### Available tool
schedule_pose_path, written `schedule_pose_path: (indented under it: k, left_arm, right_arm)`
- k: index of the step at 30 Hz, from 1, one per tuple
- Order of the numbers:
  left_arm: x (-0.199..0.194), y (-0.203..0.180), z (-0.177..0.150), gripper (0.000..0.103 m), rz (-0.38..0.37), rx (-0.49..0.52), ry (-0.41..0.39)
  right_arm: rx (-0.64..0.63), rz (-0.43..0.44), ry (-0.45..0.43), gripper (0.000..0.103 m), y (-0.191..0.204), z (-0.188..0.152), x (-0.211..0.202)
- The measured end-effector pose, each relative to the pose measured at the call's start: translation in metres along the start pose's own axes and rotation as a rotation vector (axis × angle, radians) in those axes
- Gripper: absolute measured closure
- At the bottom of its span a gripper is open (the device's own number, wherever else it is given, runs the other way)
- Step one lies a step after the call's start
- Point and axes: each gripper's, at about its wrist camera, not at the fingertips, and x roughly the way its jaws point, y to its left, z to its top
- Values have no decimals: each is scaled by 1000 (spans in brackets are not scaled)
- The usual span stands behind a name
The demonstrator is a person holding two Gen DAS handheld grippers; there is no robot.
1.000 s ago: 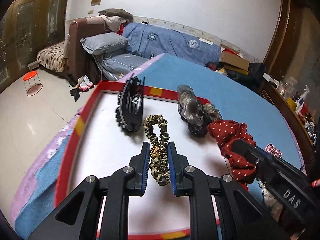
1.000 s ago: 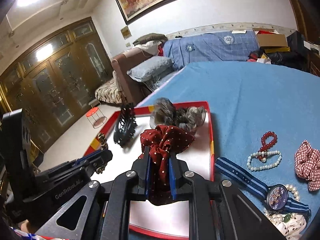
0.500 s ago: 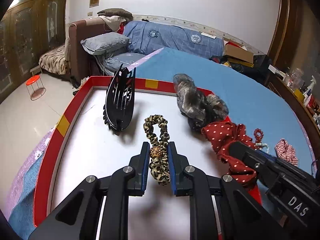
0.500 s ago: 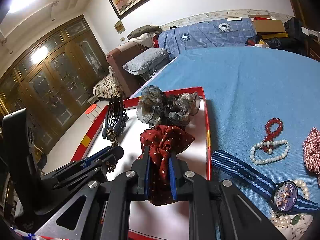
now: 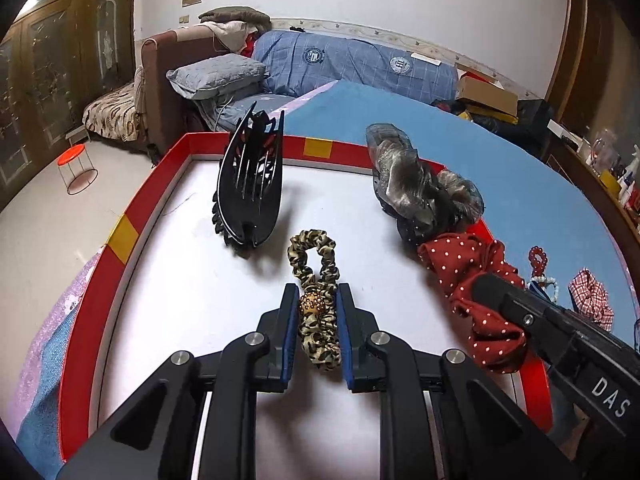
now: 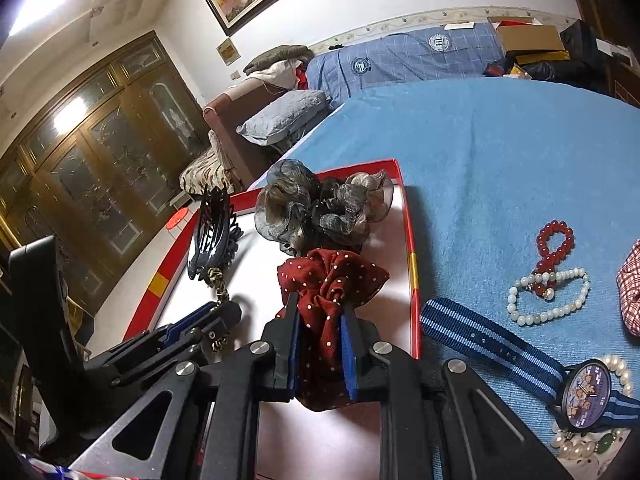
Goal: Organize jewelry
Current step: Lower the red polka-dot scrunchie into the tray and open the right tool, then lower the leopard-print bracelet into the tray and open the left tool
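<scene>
A red-rimmed white tray point(image 5: 132, 208) lies on the blue bed. My left gripper point(image 5: 317, 300) is shut on a leopard-print scrunchie point(image 5: 316, 276) with a gold bead, low over the tray's middle. My right gripper point(image 6: 321, 308) is shut on a dark red polka-dot scrunchie point(image 6: 332, 276), held over the tray's right side; it also shows in the left wrist view point(image 5: 468, 268). A black claw hair clip point(image 5: 250, 192) and a grey organza scrunchie point(image 5: 416, 192) sit in the tray's far part.
On the blue cover right of the tray lie a red bead bracelet point(image 6: 554, 246), a pearl bracelet point(image 6: 548, 296), a striped-strap watch point(image 6: 584, 392), more pearls point(image 6: 576, 446) and a checked red scrunchie point(image 6: 630, 288). A sofa with pillows stands beyond.
Both grippers have come lower and closer over the tray, each still holding its scrunchie. The clip and grey scrunchie have not moved.
</scene>
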Motion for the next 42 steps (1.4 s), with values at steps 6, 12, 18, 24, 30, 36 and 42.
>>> schedule_pose_path:
  k: [6,12,18,24,30,36,42]
  left_arm:
    - [1,1,0,86,6,1,-1]
    - [1,1,0,85,7,2,-1]
    - [0,0,-1,82,11,2,-3]
    - [-1,2,-2,73,18,4,-9]
    - [-6,1,-3,65,25,12,-23]
    - [-6,0,-3,63,29,17,-25]
    - [-6,0,-2,62,28,17,-26]
  right_arm:
    - [0,-10,12,79,0,-3,3]
    - [11,-18,29,79,-2,-2,8]
    - [10,-29,31,78,-4,-1,10]
    - [11,-31,35,76,-3,-1,12]
    - [16,-32,30,69,-5,-1,12]
    - [15,-30,23,64,-6,0,9]
    - [13,-26,10,60,-4,0,3]
